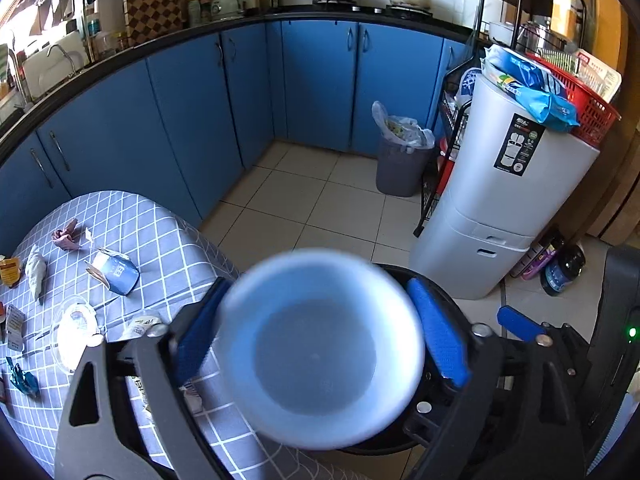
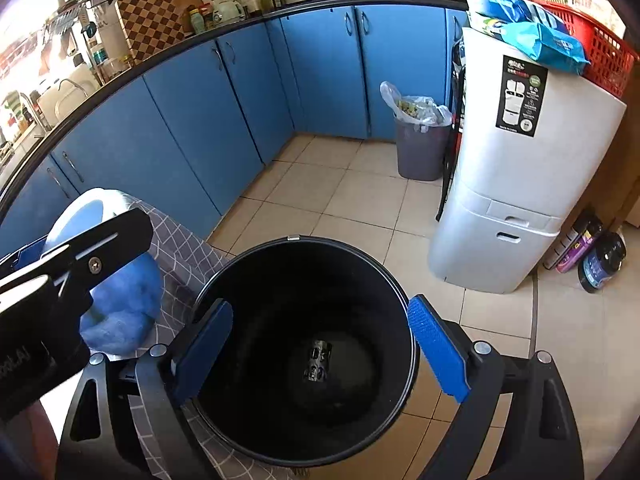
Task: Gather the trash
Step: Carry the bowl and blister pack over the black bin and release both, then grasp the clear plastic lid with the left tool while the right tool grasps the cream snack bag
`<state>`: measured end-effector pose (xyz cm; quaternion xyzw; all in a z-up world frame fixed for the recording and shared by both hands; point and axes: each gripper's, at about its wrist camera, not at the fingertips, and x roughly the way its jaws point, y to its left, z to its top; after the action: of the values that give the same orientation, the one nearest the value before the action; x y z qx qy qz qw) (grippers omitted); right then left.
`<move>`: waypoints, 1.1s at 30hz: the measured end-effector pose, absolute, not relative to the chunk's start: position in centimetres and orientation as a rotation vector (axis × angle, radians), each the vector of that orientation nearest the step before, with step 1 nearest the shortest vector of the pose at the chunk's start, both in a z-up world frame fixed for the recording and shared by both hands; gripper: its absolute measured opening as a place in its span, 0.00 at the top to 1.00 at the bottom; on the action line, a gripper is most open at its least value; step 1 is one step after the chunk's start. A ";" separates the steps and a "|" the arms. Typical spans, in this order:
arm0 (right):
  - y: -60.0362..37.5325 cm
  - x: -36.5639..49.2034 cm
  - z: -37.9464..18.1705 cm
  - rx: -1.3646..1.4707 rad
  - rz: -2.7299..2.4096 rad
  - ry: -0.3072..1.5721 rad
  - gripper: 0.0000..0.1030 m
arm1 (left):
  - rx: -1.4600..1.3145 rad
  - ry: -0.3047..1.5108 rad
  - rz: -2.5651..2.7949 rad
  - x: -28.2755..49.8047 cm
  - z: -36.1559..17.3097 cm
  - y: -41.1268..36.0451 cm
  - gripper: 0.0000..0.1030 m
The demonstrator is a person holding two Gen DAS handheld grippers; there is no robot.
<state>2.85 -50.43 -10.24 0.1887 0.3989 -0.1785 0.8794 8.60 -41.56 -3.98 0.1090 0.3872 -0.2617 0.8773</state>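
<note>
Left gripper (image 1: 320, 344) is spread wide with a blurred white bowl (image 1: 320, 350) between its blue pads (image 1: 438, 332) — it looks loose or dropping, so I can't confirm any grip. Black bin (image 2: 304, 354) sits right below, beside the table (image 1: 160, 232). Right gripper (image 2: 320, 350) is wide open, empty, centred over the bin mouth; something small lies at the bottom. To do this well: keep the bowl over the rim's centre, not the table edge — then return left for the wrappers and blue carton (image 1: 116, 272).
</note>
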 end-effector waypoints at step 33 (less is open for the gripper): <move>-33.6 8.8 -7.8 0.224 -0.083 0.824 0.16 | 0.100 0.769 -0.217 10.4 -3.1 -19.5 0.03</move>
<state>8.77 -33.59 -7.82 0.1086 0.3993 -0.0402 0.9095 10.39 -19.45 -3.06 0.0487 0.3744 -0.1055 0.9200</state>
